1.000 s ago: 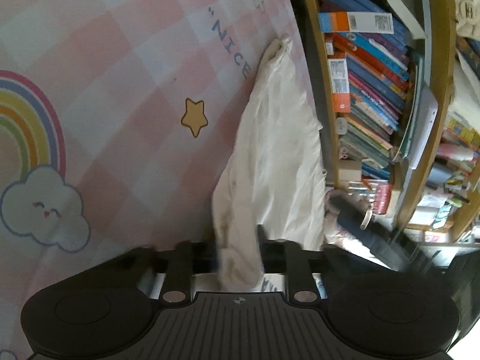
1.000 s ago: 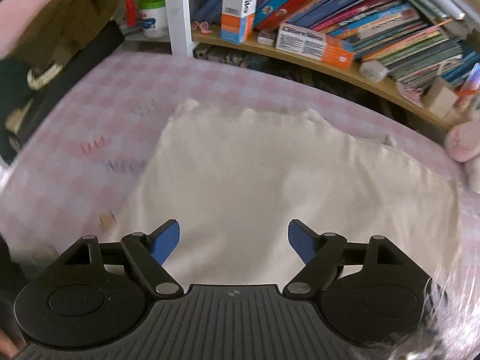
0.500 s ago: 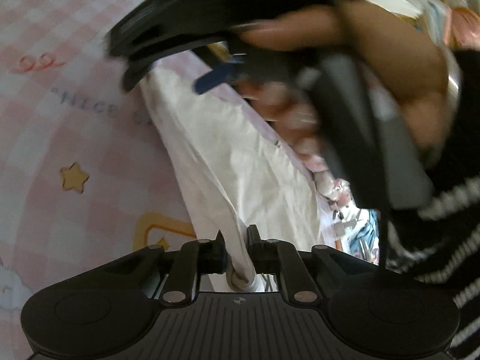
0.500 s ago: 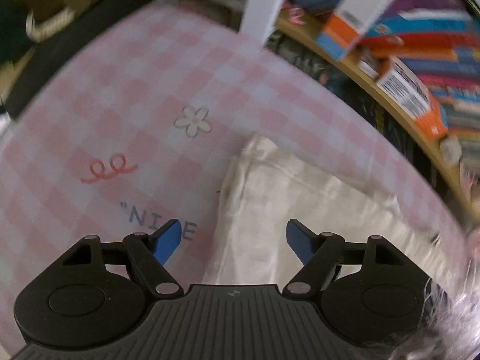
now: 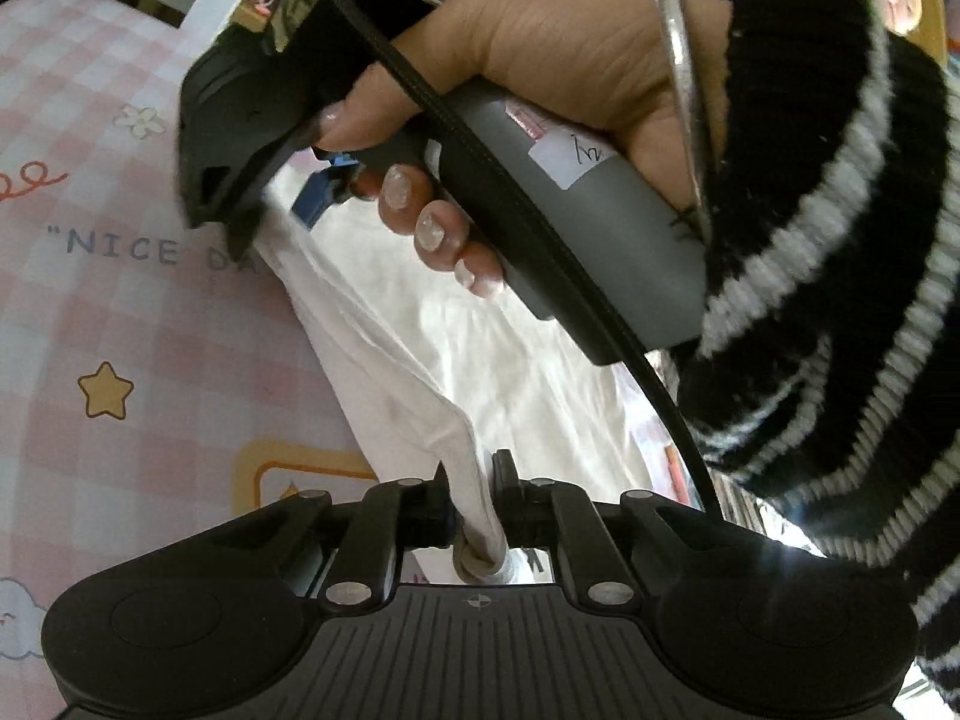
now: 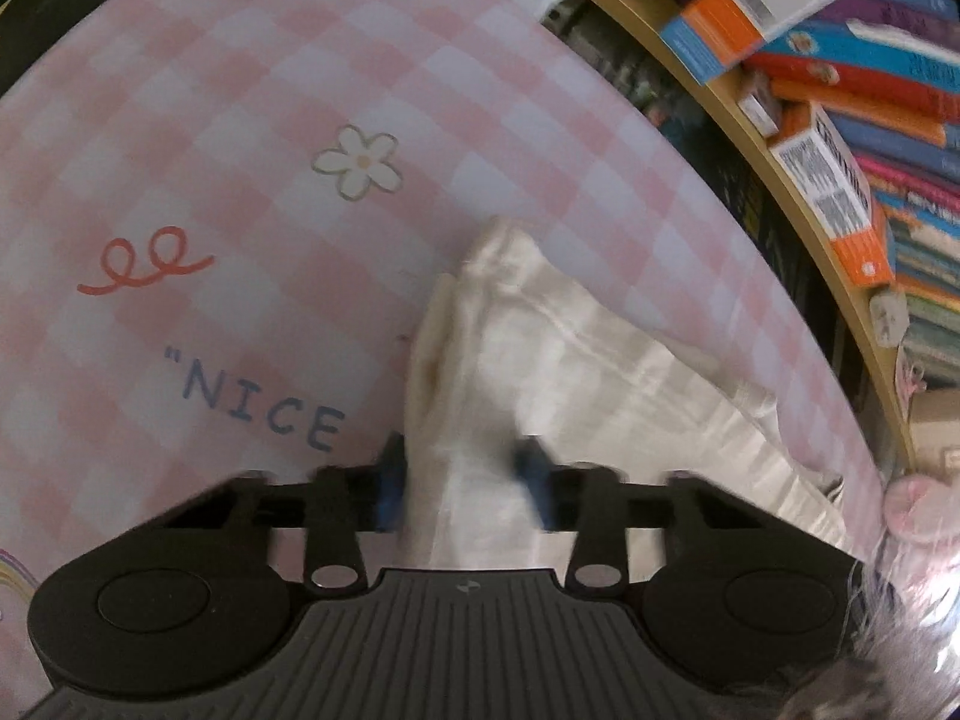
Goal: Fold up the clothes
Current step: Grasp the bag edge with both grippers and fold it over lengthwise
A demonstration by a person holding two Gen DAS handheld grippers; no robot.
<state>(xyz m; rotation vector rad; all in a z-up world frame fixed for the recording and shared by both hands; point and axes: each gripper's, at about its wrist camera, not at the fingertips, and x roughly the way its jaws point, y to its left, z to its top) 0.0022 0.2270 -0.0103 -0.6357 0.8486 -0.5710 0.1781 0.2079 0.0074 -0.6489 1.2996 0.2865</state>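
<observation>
A white garment (image 5: 420,324) lies crumpled on a pink checked tablecloth (image 5: 120,300). My left gripper (image 5: 471,498) is shut on the garment's near hem, and the cloth rises from the table to the jaws. In the left wrist view my right gripper (image 5: 276,222), held by a person's hand (image 5: 540,60), points down at the garment's far corner. In the right wrist view the right gripper (image 6: 462,468) is closing. A bunched fold of the garment (image 6: 570,360) fills the gap between its blue pads, which touch it on both sides.
A wooden bookshelf (image 6: 840,120) packed with books and boxes runs along the table's far edge. A black sleeve with white stripes (image 5: 840,240) fills the right of the left wrist view. The tablecloth (image 6: 240,120) carries a flower, a squiggle and the word "NICE".
The right gripper came down over the garment's far corner and its jaws narrowed from wide apart onto the fold. The left gripper rose and rolled, still holding the hem.
</observation>
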